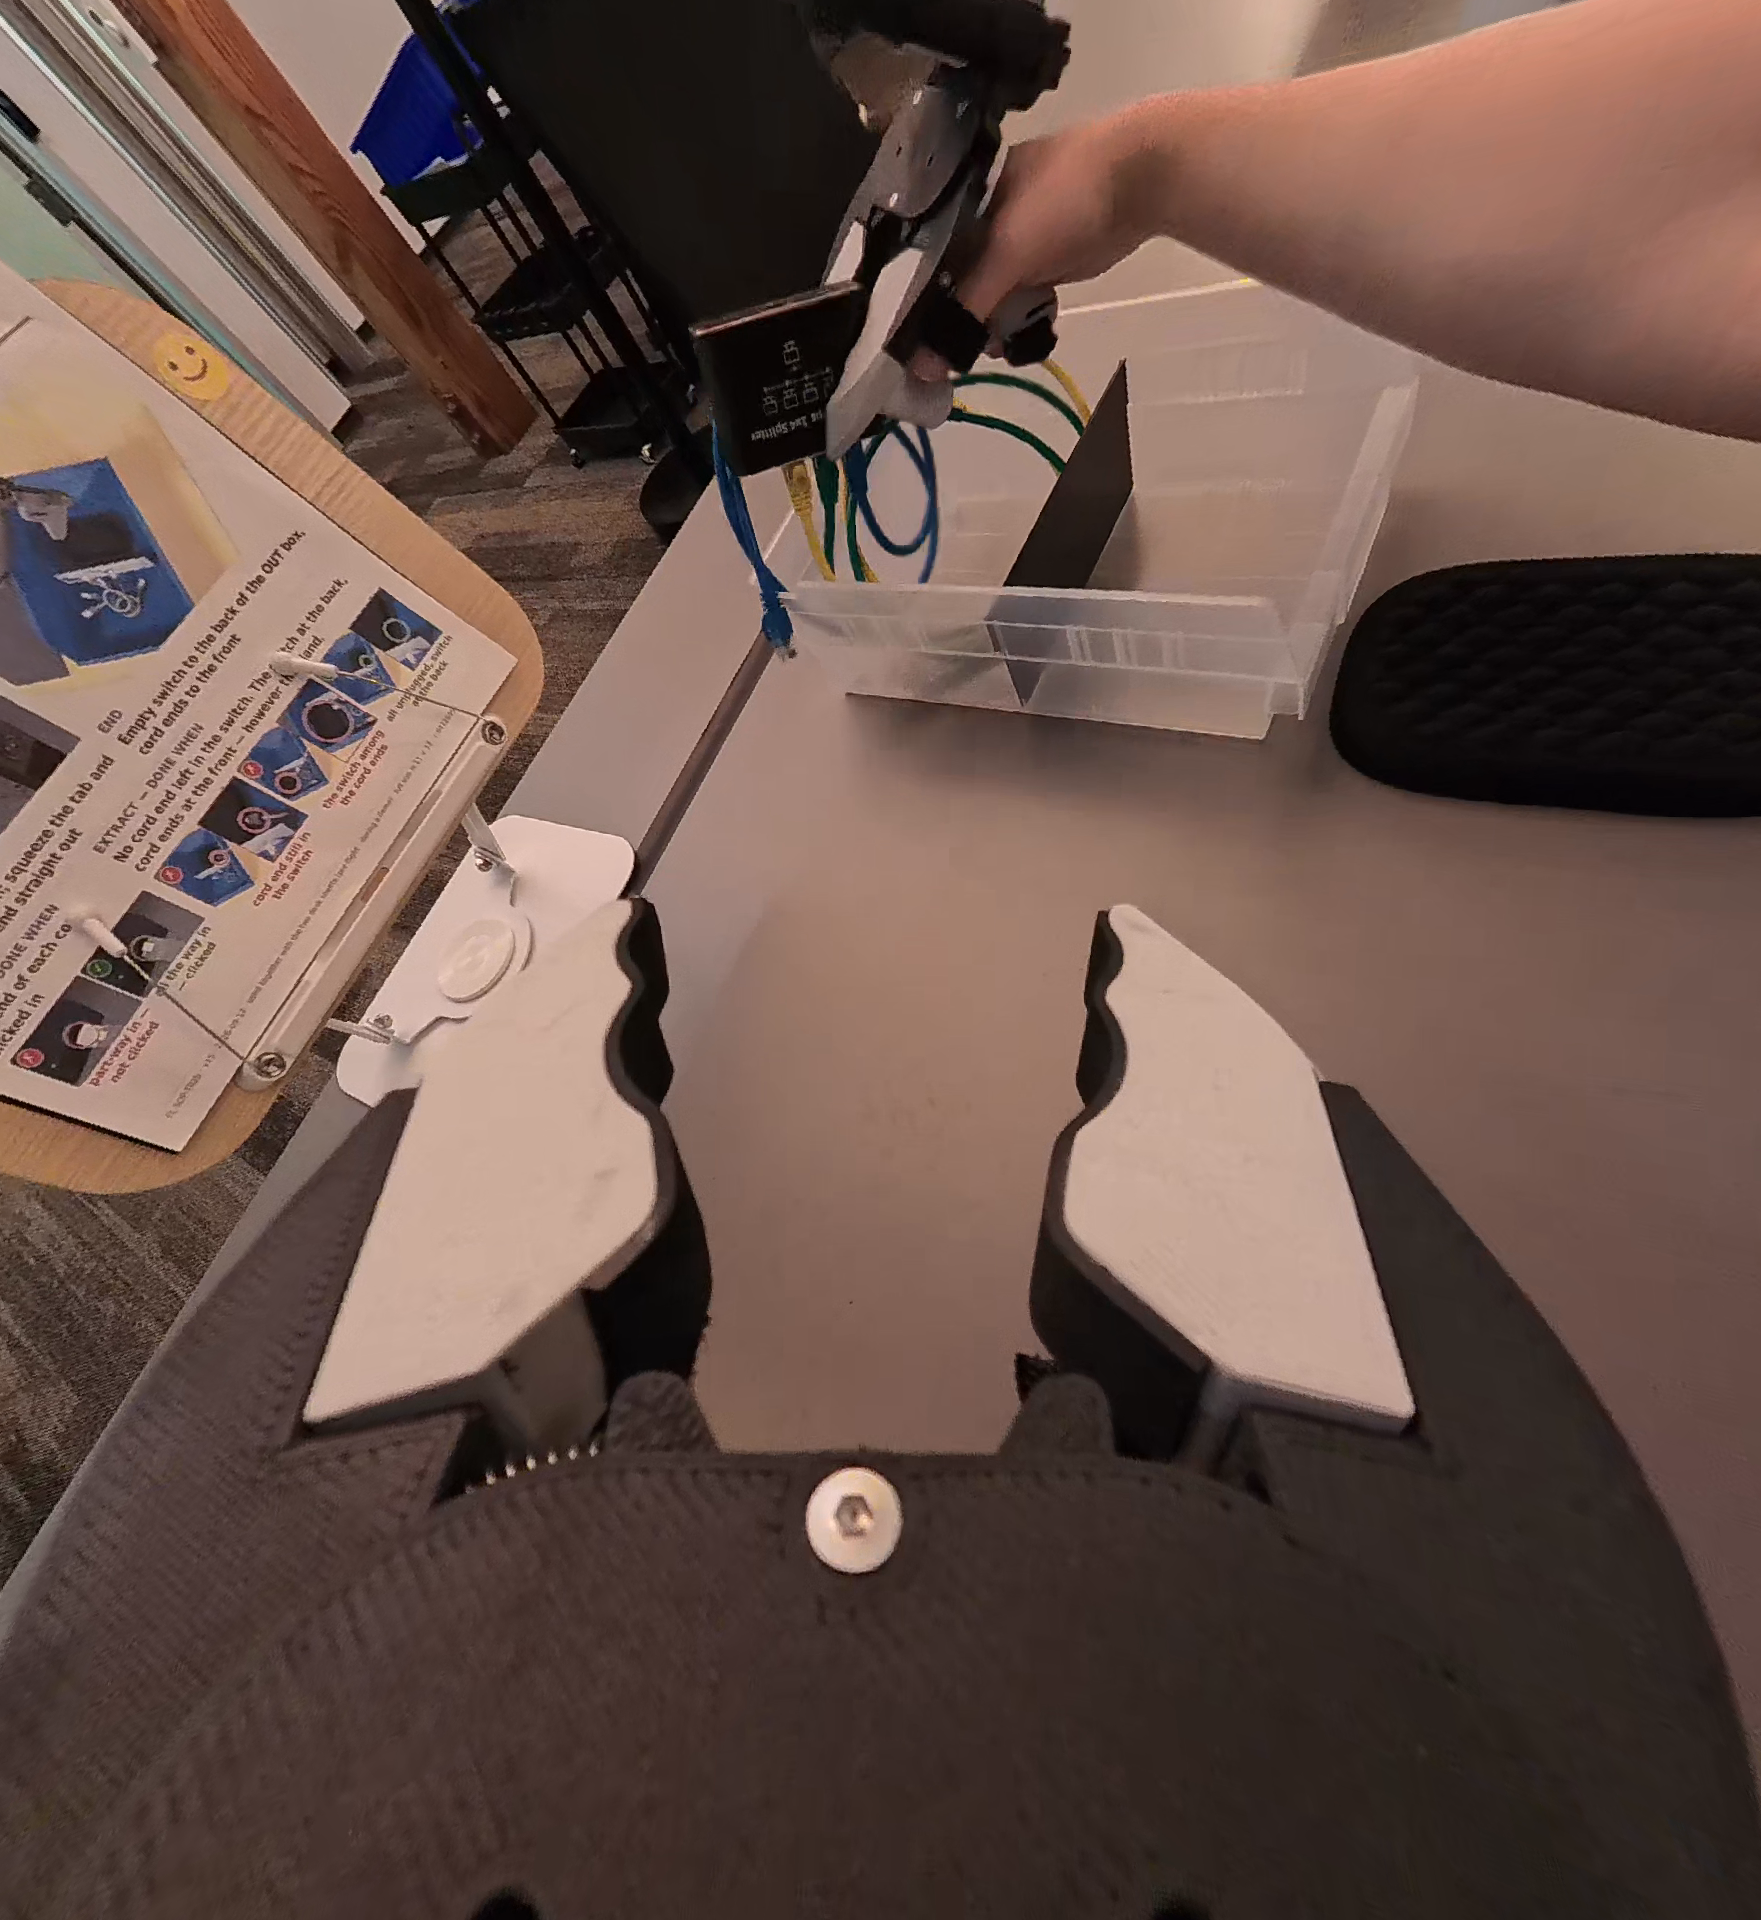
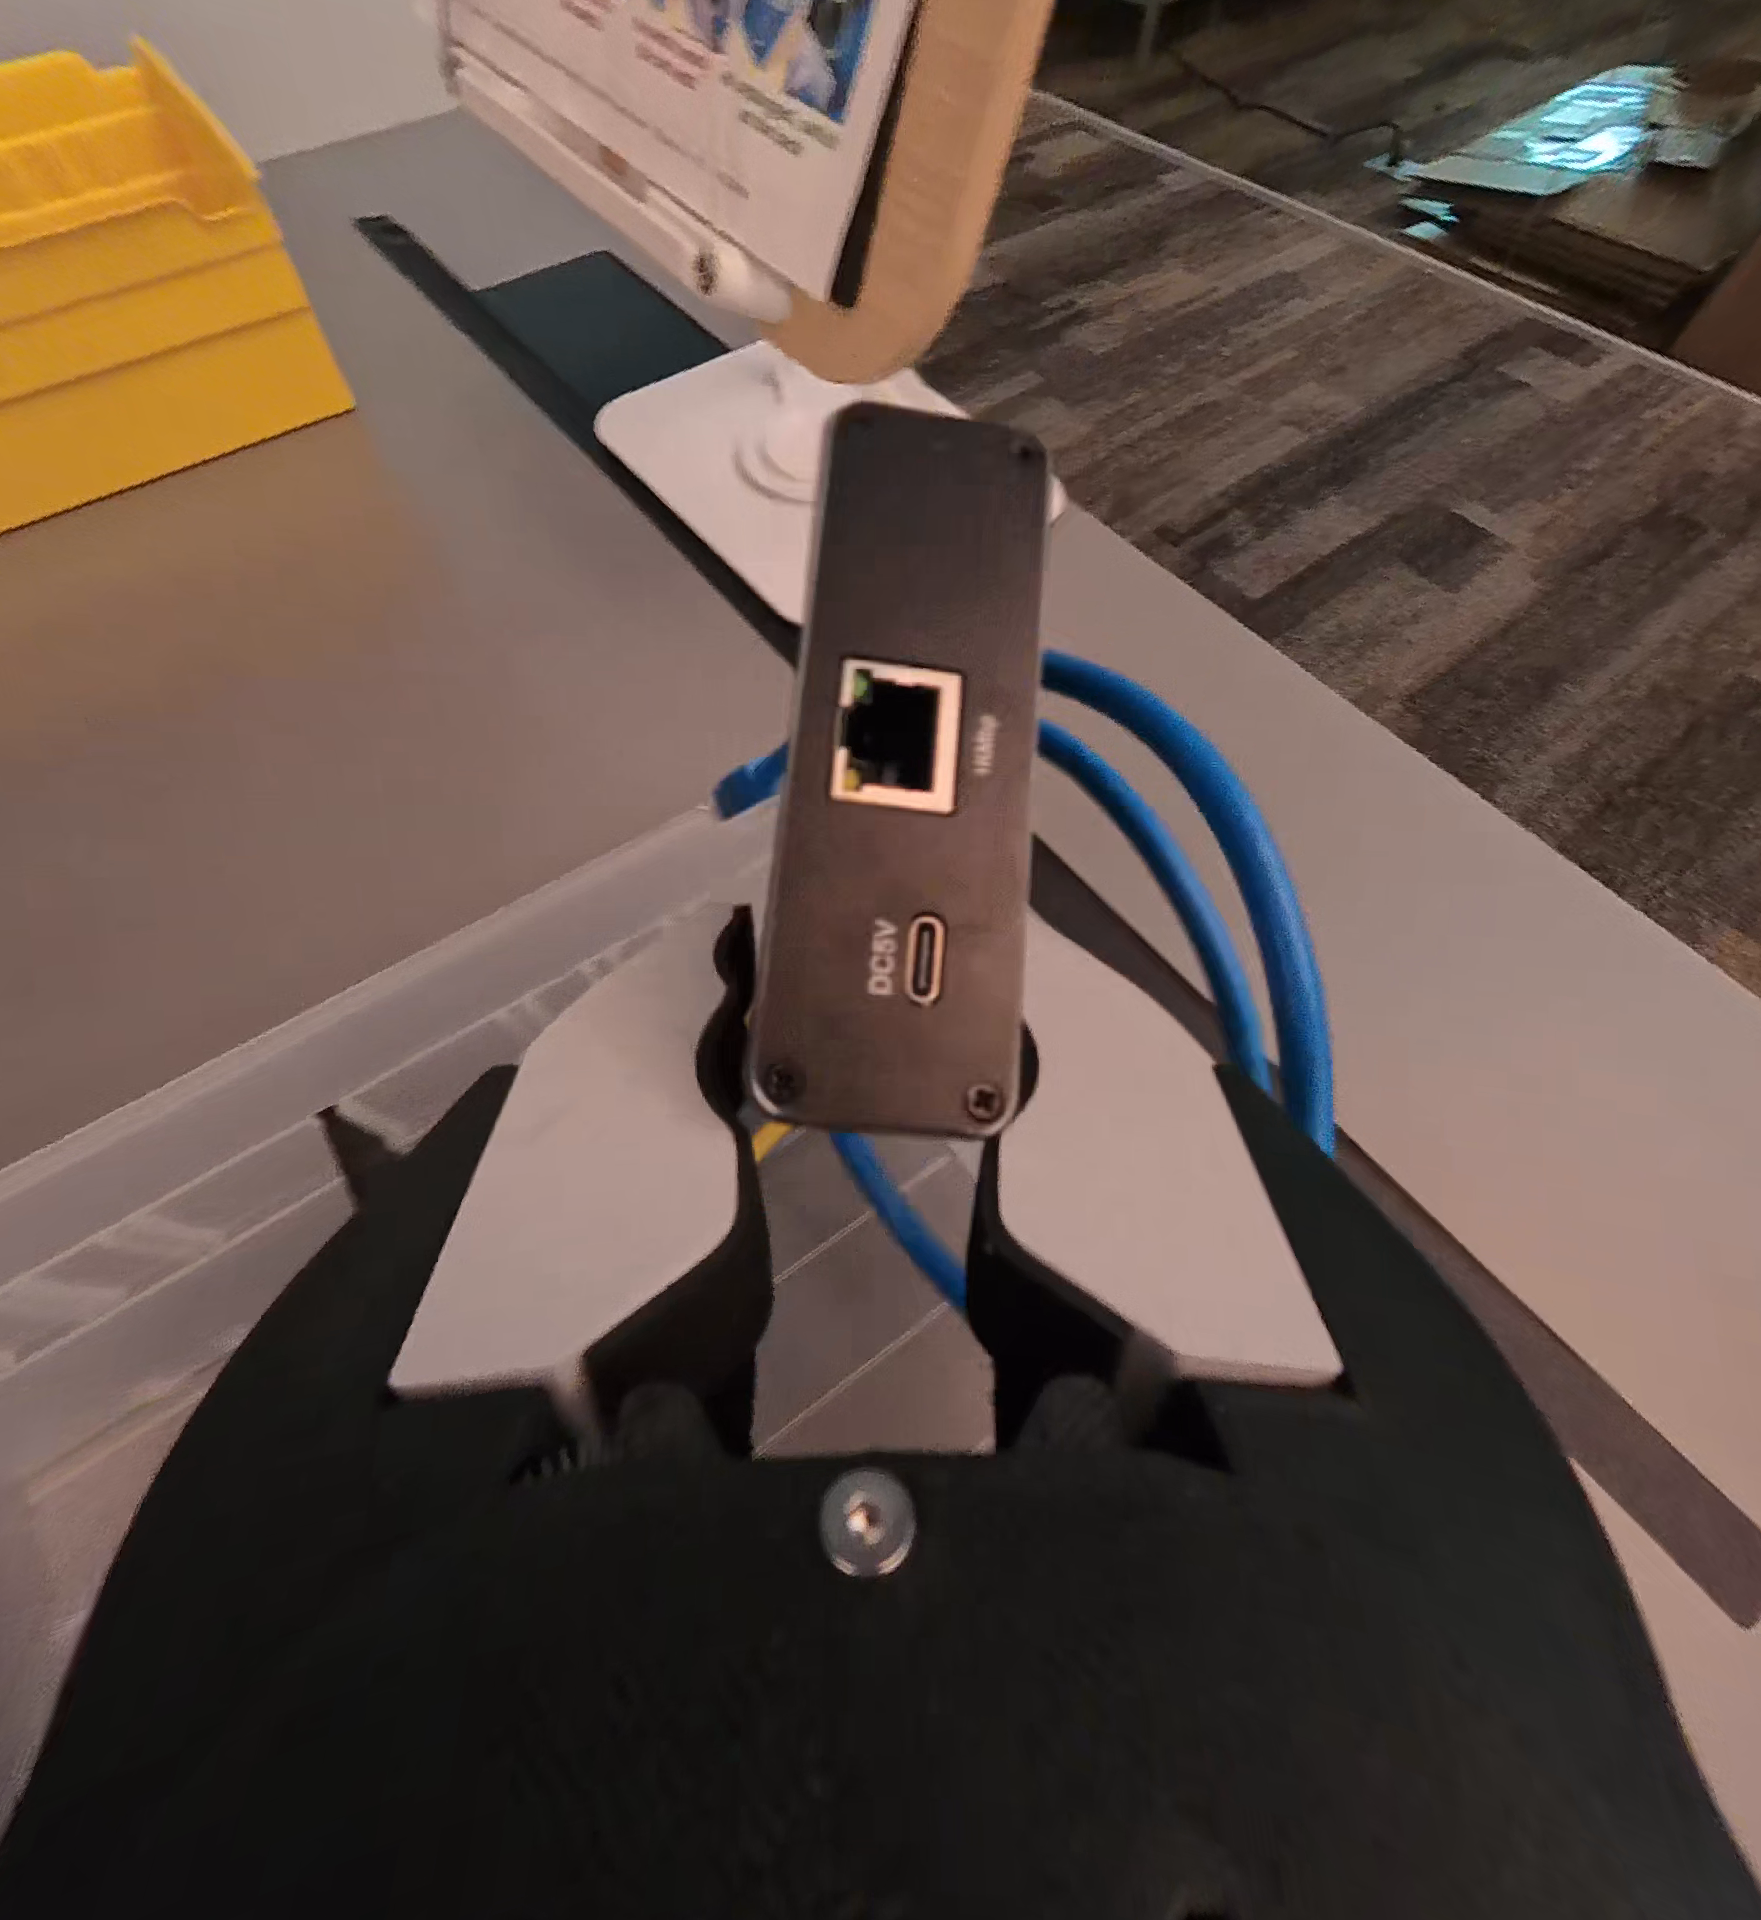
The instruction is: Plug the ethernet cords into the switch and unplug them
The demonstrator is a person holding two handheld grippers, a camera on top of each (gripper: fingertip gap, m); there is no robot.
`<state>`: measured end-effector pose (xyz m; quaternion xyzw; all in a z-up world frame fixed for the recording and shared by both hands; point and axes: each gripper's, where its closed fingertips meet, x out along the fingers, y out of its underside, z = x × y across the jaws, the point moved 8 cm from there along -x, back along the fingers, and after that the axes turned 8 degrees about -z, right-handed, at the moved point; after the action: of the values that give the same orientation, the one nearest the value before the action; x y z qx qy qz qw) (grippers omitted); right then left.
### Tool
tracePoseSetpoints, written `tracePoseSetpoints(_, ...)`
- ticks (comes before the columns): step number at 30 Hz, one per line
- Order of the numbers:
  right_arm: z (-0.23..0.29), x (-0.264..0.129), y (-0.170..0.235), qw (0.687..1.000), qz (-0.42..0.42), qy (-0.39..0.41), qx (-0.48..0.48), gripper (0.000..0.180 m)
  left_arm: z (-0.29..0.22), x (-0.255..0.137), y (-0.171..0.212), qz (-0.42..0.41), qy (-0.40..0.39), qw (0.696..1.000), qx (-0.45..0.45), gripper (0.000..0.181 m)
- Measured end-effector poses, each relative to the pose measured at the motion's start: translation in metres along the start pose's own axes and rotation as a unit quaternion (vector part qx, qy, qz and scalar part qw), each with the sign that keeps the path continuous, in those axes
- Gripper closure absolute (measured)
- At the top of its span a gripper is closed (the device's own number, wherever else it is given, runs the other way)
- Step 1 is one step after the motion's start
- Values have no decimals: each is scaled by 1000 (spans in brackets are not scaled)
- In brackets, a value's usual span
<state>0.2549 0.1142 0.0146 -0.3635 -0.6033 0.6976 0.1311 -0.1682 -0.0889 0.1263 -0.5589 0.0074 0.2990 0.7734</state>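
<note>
Left wrist view: a broad grey tabletop [image 1: 959,1039] carries a clear plastic bin [image 1: 1271,582] split by a dark slanted divider [image 1: 1073,520], with a black textured pad [image 1: 1593,686] just beside it on the right. At the table's left edge stands a printed instruction sheet on a tan wooden board [image 1: 180,727]. Above the bin's left compartment the right gripper [image 1: 876,353], held in a person's hand [image 1: 1042,208], is clamped on a small black metal switch box [image 1: 782,384], lifted clear of the bin. Blue [image 1: 741,509], green [image 1: 1011,416] and yellow [image 1: 808,509] ethernet cords dangle below it, seemingly still plugged in, though the ports are hidden. The left gripper [image 1: 871,971] hovers over bare table, its white-faced fingers spread and empty. Right wrist view shows the switch box [image 2: 907,769] end-on, pinched at its lower corners.
</note>
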Motion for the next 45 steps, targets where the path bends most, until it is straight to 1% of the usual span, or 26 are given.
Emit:
tracePoseSetpoints(2,-4,0,2,1000,-6,28,-4,132,1,-1,1,0,-1,1000,0,103)
tracePoseSetpoints(5,-3,-9,0,998,-35,35,-27,130,3,-3,1,-4,-1,1000,-5,103)
tracePoseSetpoints(7,-3,-21,-4,996,-65,51,-38,129,4,-4,1,-6,-2,1000,-8,103)
tracePoseSetpoints(10,-7,-46,-9,991,-101,80,-30,130,6,-5,1,-8,-3,1000,-10,103)
tracePoseSetpoints(13,-15,-65,-1,988,-89,125,-14,129,6,-5,1,-8,-4,1000,-10,103)
tracePoseSetpoints(16,-13,-81,11,984,-79,158,32,121,7,-5,2,-4,-6,1000,-11,103)
tracePoseSetpoints(19,2,-108,24,972,-91,206,68,121,13,-7,5,5,-25,1000,-14,103)
tracePoseSetpoints(22,20,-138,34,945,-121,276,125,121,30,-11,14,35,-79,995,-52,101)
tracePoseSetpoints(23,25,-145,37,937,-125,289,150,122,39,-14,20,52,-107,991,-67,100)
tracePoseSetpoints(24,28,-150,39,931,-112,298,178,122,48,-18,28,76,-138,984,-81,99)
tracePoseSetpoints(25,31,-152,43,929,-69,294,212,120,59,-24,39,104,-171,975,-96,97)
tracePoseSetpoints(26,35,-154,48,926,0,288,244,121,69,-32,51,133,-204,963,-116,94)
tracePoseSetpoints(28,45,-154,61,919,111,275,258,123,91,-55,79,187,-268,930,-171,92)
tracePoseSetpoints(30,54,-151,77,918,177,255,248,123,112,-84,113,233,-333,885,-229,91)
tracePoseSetpoints(33,57,-147,101,897,249,225,285,123,129,-133,164,305,-423,804,-287,91)
tracePoseSetpoints(34,58,-145,107,893,263,214,297,125,131,-145,180,316,-431,785,-313,90)
tracePoseSetpoints(36,57,-143,118,878,296,205,316,130,129,-162,209,323,-425,757,-377,87)
tracePoseSetpoints(37,57,-141,119,876,294,191,331,134,128,-168,222,324,-423,743,-406,86)
tracePoseSetpoints(38,58,-140,118,875,289,180,346,145,127,-174,236,328,-421,727,-432,86)
tracePoseSetpoints(40,61,-137,117,870,296,165,359,160,124,-182,260,333,-415,696,-482,86)
tracePoseSetpoints(41,62,-136,117,868,306,165,356,165,122,-183,271,337,-404,685,-504,86)
tracePoseSetpoints(43,64,-135,116,866,325,177,337,167,116,-186,289,353,-391,658,-539,87)
tracePoseSetpoints(44,65,-134,116,865,333,182,329,169,113,-188,295,359,-385,649,-549,90)
tracePoseSetpoints(45,66,-134,115,864,340,183,324,170,112,-188,300,359,-380,648,-554,96)
